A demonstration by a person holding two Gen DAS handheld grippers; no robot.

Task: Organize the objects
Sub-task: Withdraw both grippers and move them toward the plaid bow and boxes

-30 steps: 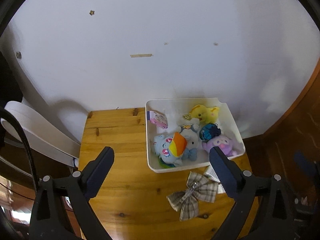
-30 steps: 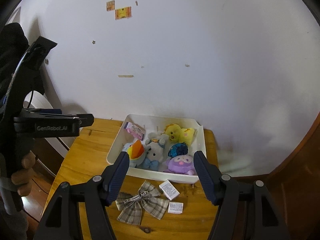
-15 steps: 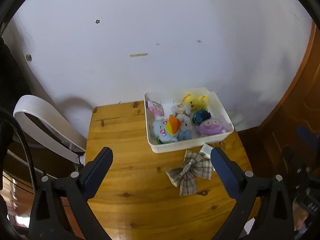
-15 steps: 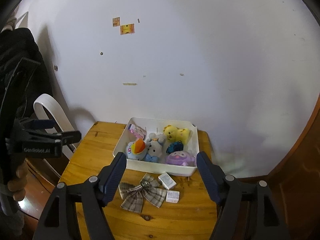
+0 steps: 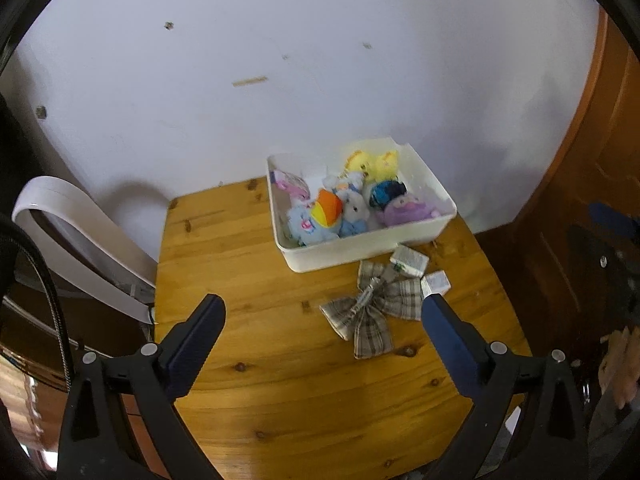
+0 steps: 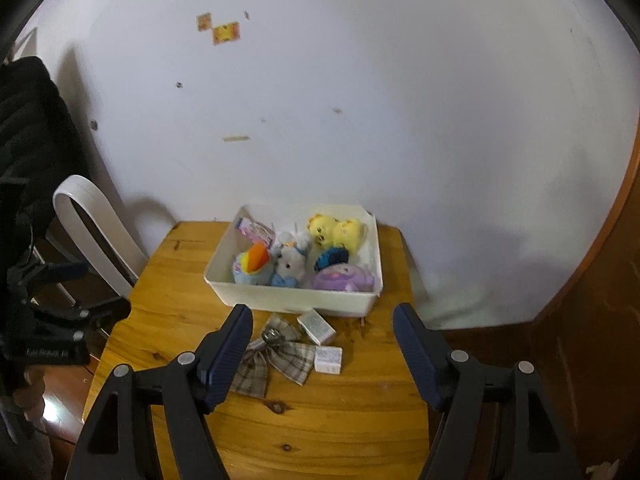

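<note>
A white bin (image 5: 348, 246) (image 6: 256, 294) stands at the back of a small wooden table (image 5: 256, 344) (image 6: 320, 404). It holds several plush toys: yellow (image 6: 338, 229), purple (image 6: 344, 279), white (image 6: 289, 261) and a blue one with an orange crest (image 6: 253, 266). A plaid bow (image 5: 370, 312) (image 6: 276, 358) and two small white boxes (image 5: 409, 260) (image 6: 328, 359) lie on the table in front of the bin. My left gripper (image 5: 323, 312) and right gripper (image 6: 323, 322) are open, empty and held above the table's front, short of the bow.
A white wall stands behind the table. A white curved chair back (image 5: 76, 232) (image 6: 96, 232) is at the left. A brown wooden door (image 5: 580, 160) is at the right. The left gripper also shows at the left edge of the right wrist view (image 6: 56, 320).
Both grippers have pulled back and up from the bin, so more of the table shows. The bow, boxes and bin have not moved. Both stay open.
</note>
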